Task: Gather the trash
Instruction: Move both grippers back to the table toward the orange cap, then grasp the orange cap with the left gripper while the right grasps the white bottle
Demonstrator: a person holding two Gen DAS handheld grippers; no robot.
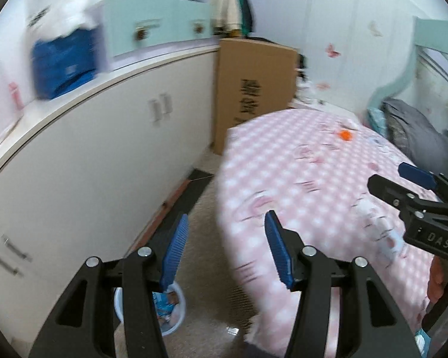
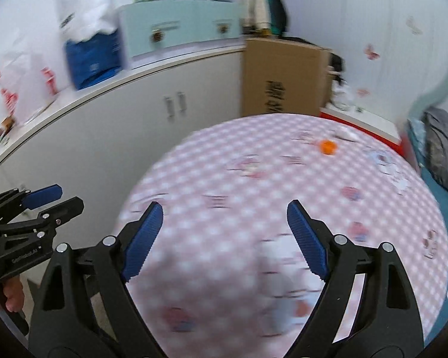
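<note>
- Left gripper (image 1: 227, 247) half open, empty, above floor gap between white cabinet (image 1: 104, 155) and pink checked bed (image 1: 307, 179).
- Right gripper (image 2: 224, 238) wide open, empty, over bed.
- Orange scrap (image 2: 327, 146) far ahead on bed.
- White bin (image 1: 176, 313) with trash below left gripper.

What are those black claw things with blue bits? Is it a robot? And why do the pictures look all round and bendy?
No robot here: a person holds two grabbing tools, one per hand. Each carries a wide-eye camera, which bends the picture. One picture looks along the left gripper, the other along the right gripper. The blue pads are their fingers. Both are open and hold nothing. Ahead is a bed with a pink checked blanket, and a small orange thing lies on it, too blurry to name. On the floor beside the bed stands a little white bin with wrappers inside.
</note>
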